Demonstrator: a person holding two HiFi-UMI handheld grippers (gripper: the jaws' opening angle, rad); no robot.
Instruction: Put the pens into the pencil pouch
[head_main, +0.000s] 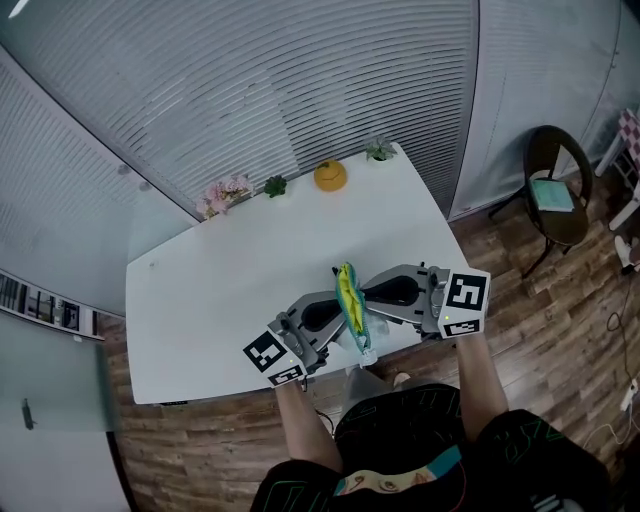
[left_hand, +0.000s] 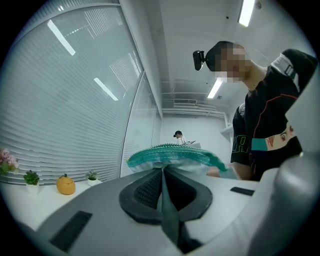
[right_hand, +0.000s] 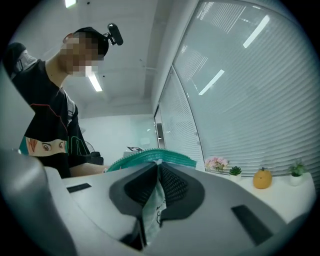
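Note:
A teal-edged pencil pouch (head_main: 350, 305) hangs upright above the near edge of the white table (head_main: 200, 300), held between my two grippers. Something yellow-green shows along its top; I cannot make out single pens. My left gripper (head_main: 333, 313) pinches the pouch from the left and my right gripper (head_main: 368, 293) from the right. In the left gripper view the jaws (left_hand: 162, 172) are shut on a thin fold of teal fabric, with the toothed zipper edge (left_hand: 170, 154) arching above. In the right gripper view the jaws (right_hand: 157, 171) are shut on pale printed pouch fabric (right_hand: 152, 210) under the same zipper edge (right_hand: 150, 156).
Along the table's far edge stand pink flowers (head_main: 225, 193), a small plant (head_main: 275, 186), an orange pumpkin-shaped ornament (head_main: 330, 175) and another small plant (head_main: 380, 150). A glass wall with blinds runs behind. A dark chair (head_main: 555, 190) stands on the wooden floor at the right.

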